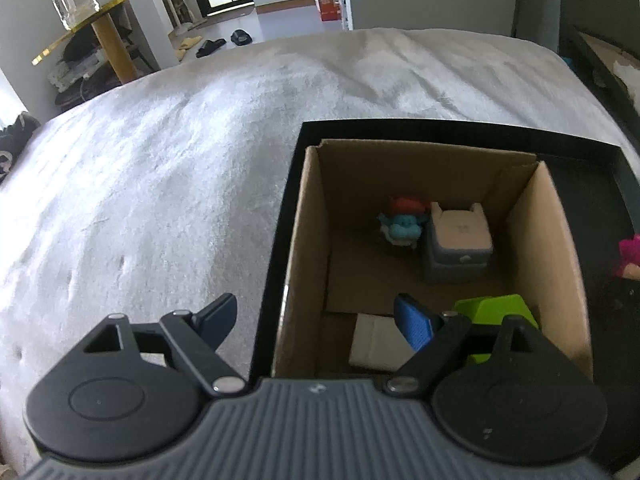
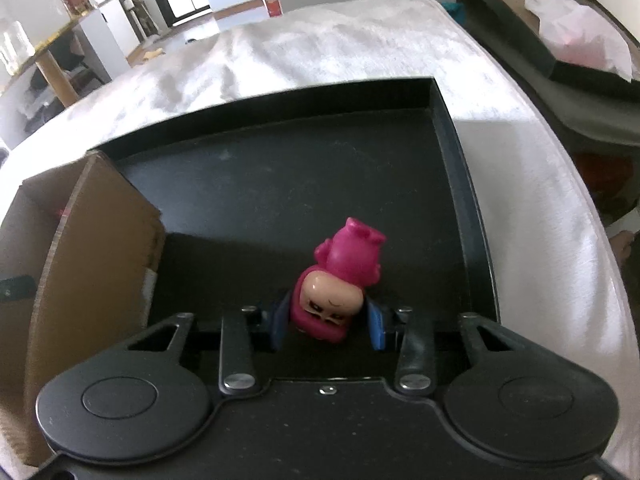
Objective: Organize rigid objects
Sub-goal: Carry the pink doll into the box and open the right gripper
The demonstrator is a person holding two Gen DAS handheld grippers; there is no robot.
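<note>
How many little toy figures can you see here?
2: a blue figure in the cardboard box, and a pink figure held in the right tongs over the black tray. Others may be hidden.

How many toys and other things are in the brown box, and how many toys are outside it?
In the cardboard box:
Figure toys: 1, blue with a red hat
Grey boxes: 1
Green blocks: 1
White cards: 1
Outside, in the black tray:
Pink figure toys: 1
Total: 5

A brown cardboard box (image 1: 432, 168) sits at the black tray's (image 2: 304, 168) left edge. Inside it are a blue figure with a red cap (image 1: 401, 224), a grey-and-white block (image 1: 460, 244) and a lime-green block (image 1: 496, 312). The magenta figure (image 2: 340, 276) has a tan face.
</note>
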